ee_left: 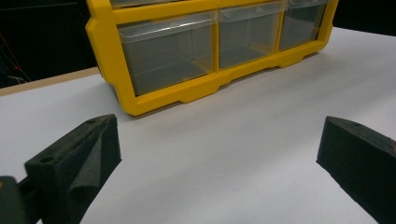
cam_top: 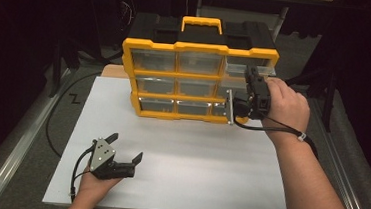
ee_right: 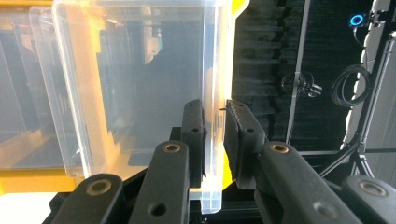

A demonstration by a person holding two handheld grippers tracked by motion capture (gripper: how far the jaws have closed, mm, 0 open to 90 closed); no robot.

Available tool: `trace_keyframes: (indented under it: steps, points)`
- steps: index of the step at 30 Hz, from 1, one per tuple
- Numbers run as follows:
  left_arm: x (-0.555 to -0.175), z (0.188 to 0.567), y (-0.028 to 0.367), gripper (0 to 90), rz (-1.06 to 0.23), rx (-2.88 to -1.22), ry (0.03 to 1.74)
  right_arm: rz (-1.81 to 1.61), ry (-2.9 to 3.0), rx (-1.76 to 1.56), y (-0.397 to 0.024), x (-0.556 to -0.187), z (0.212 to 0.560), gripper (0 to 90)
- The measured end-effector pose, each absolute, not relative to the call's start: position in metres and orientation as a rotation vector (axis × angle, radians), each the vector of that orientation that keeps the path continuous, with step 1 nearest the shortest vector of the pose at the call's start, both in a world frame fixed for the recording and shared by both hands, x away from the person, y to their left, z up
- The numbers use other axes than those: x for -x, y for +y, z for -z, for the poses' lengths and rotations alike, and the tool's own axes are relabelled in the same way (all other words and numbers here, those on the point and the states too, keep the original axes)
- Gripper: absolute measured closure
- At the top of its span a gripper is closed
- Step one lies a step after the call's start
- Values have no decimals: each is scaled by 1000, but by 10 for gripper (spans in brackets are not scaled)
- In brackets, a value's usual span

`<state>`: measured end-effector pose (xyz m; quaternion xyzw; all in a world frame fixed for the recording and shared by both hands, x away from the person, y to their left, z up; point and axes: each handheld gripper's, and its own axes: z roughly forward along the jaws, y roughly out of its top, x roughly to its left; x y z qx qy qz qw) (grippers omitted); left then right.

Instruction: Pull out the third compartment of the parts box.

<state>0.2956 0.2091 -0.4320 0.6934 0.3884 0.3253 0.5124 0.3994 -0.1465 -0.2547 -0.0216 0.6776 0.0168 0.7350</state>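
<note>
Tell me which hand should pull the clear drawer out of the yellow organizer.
Right. The right gripper is shut on the clear drawer wall at the yellow organizer; the left gripper rests open, far off.

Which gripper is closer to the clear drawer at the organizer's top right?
Right. The right gripper clamps the clear drawer's wall; the left gripper sits open over the table, well short of the organizer.

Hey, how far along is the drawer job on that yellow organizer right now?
Done: the right claw is clamped on the front wall of the top right clear drawer, which already sticks out of the yellow organizer. In hand: that grip. Left: probably drawing it fully out; the other drawers sit in, and the left claw waits open.
</note>
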Motion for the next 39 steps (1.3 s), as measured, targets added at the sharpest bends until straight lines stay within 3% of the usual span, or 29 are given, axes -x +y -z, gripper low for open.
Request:
trace_keyframes:
  steps: [23, 39]
  points:
    - [-295, 432, 208, 5, -777, -1663, 930, -80, 1430, 54, -151, -353, 263, 809]
    - [-295, 432, 208, 5, -773, -1670, 924, -93, 1410, 37, -149, -350, 270, 802]
